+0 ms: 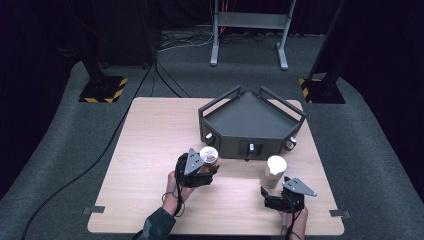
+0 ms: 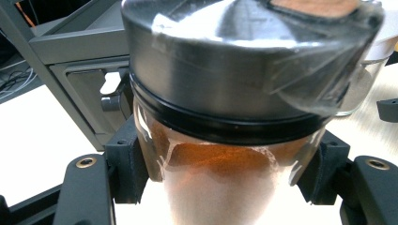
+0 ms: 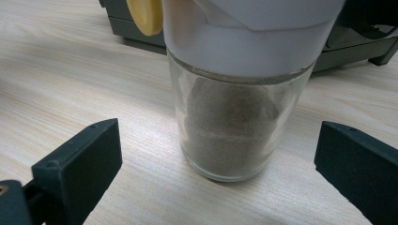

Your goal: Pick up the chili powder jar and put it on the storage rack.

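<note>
High view: the table [image 1: 165,150] is evenly lit from above; the floor and background beyond it fall to near black. Shadows beside the tray [image 1: 250,125] are short and soft. The picture is soft, with low detail.

Left gripper view: the spice jar [image 2: 225,154] sits too close for focus; its metal lid [image 2: 225,70] is blurred and carries streaked glare. The table beside the jar is overexposed to white.

Right gripper view: the white-capped jar [image 3: 234,122] is fairly sharp, with a soft shadow at its base. The jaws beside it are blurred.
</note>
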`<state>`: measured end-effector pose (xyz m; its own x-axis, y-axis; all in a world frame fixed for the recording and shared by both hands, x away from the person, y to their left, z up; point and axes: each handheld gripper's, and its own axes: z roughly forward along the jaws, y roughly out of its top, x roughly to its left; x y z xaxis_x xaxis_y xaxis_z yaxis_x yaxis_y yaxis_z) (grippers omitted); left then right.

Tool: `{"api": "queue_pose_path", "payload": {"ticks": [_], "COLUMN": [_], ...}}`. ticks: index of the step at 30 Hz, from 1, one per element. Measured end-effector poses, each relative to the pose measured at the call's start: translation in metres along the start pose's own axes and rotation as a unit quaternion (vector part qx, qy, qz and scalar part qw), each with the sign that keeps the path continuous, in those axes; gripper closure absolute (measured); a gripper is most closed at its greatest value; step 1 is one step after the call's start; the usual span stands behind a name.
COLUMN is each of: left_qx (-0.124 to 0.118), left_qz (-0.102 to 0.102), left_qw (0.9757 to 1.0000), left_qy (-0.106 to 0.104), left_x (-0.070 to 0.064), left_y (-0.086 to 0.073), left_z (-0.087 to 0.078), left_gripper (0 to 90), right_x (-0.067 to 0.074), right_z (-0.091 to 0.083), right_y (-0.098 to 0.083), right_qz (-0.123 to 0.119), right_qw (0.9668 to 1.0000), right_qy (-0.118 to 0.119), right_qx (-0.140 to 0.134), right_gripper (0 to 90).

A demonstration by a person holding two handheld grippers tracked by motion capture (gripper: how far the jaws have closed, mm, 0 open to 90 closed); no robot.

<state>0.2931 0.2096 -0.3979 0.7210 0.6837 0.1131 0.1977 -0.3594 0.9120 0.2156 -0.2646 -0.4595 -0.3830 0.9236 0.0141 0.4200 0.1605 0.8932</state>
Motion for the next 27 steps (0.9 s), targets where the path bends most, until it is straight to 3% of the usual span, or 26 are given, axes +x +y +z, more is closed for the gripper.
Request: {"api": "queue_pose_path", "payload": {"ticks": [16,27], "left_qx": [0.001,-0.011], "left_qz": [0.003,-0.015], "left_qw": [1.0000,0.9996], "left_qy": [-0.008,-0.020], "left_x": [0.004,0.015], "left_y": [0.007,0.012], "left_z": [0.006,0.008], "left_gripper": [31.4,31.4], "right_x": [0.000,-0.001], "right_z": [0.000,0.000], "right_y": [0.000,0.001], "right_qz": [0.001,0.002], "right_qw": [1.0000,1.0000], "right_qy": [0.000,0.001], "right_qx": [0.000,0.002], "right_gripper": [0.0,0.0]}}
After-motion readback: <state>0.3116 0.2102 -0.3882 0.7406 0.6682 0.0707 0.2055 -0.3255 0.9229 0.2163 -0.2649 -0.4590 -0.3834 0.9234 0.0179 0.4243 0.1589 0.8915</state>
